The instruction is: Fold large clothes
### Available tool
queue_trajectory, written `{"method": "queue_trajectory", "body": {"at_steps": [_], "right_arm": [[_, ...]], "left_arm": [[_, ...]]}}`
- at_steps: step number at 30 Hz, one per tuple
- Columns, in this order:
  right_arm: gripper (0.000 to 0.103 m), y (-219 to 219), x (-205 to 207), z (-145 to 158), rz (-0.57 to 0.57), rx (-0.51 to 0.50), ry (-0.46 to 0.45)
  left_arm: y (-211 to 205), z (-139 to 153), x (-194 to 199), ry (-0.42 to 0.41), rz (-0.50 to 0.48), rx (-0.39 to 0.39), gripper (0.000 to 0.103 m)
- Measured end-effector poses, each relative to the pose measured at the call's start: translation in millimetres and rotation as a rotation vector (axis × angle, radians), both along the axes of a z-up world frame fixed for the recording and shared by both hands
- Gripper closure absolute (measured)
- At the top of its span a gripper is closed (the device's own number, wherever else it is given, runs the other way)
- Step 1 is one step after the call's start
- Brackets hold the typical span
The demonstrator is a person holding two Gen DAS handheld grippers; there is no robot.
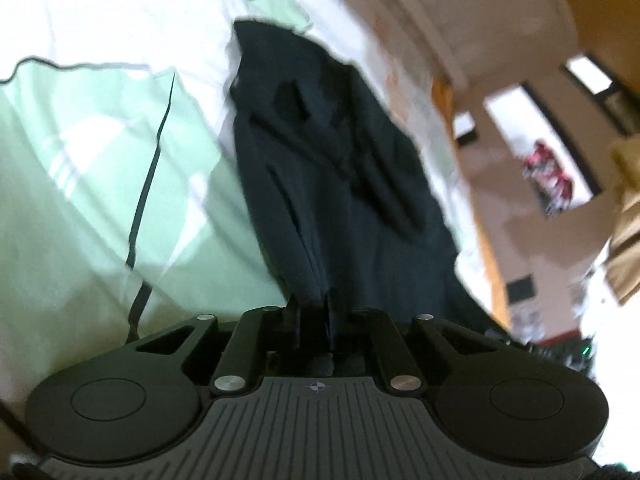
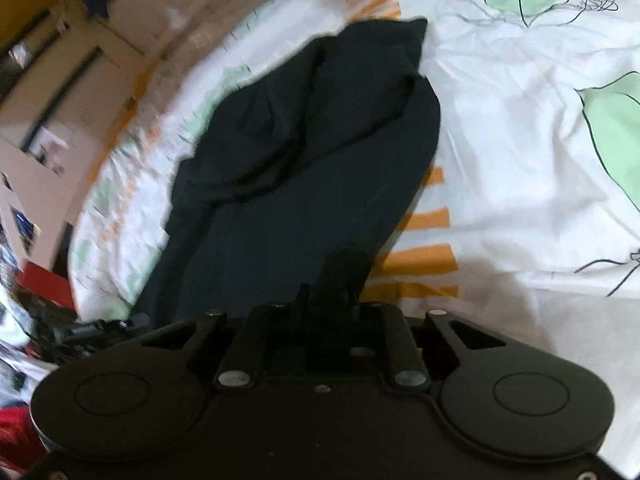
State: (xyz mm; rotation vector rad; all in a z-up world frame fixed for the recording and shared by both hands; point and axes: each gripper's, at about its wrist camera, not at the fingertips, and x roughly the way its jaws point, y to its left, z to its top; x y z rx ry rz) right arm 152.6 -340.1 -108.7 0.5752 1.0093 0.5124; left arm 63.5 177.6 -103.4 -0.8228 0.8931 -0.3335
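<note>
Where the cloth is lying: the dark cloth (image 1: 332,184) is lying on the bed (image 1: 100,208), close to the bed's side edge, and it is stretching away from both grippers toward its far end.
Long way: it is running straight out ahead of the jaws, long and narrow.
Left gripper (image 1: 314,312): its jaws are clenching the near edge of the cloth.
Right gripper (image 2: 326,294): its jaws are pinching the near edge too; dark cloth is sitting between them.
Which hand is nearer: both are holding the same near end, side by side, so neither looks closer.
How the cloth is looking: very dark, soft, bunching into lumpy folds at the far end, flatter near the jaws.
Next move, my guess: lifting the near end toward the far end.
</note>
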Motion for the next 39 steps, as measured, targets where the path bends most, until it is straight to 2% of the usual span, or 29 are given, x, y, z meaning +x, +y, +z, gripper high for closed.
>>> {"method": "queue_trajectory", "body": {"at_steps": [6,12,17,19,24,27,28,30,32,33,36,39], "right_arm": [[0.081,-6,9,22,-0.045,0.190,-0.100],[0.081,-13,53,35,-0.154,0.382,-0.125],[0.081,-20,103,35,-0.260,0.456,-0.125],[0.081,-18,129,25,-0.313,0.482,-0.097],[0.079,-18,187,-14,-0.424,0.472,-0.001],[0.072,-15,206,-39,-0.456,0.446,0.058],[0.066,-14,209,-44,-0.470,0.440,0.067],[0.051,-16,211,-50,-0.486,0.457,0.040],[0.026,-22,210,-49,-0.524,0.482,-0.026],[0.021,-27,207,-46,-0.540,0.493,-0.066],[0.020,-37,201,-32,-0.560,0.488,-0.161],[0.020,-33,192,-11,-0.510,0.413,-0.242]], "left_arm": [[31,26,14,-0.090,0.154,-0.203,0.093],[51,41,58,-0.157,0.251,-0.293,0.093],[58,33,119,-0.157,0.329,-0.343,0.093],[60,30,145,-0.156,0.374,-0.322,0.093],[83,10,186,-0.116,0.495,-0.280,0.095],[96,2,193,-0.078,0.531,-0.216,0.095],[97,2,193,-0.082,0.534,-0.189,0.095],[99,5,189,-0.107,0.529,-0.153,0.094],[98,11,184,-0.138,0.507,-0.118,0.090],[95,15,182,-0.149,0.495,-0.095,0.084],[76,30,180,-0.198,0.424,0.006,0.077],[43,48,181,-0.257,0.336,0.130,0.064]]}}
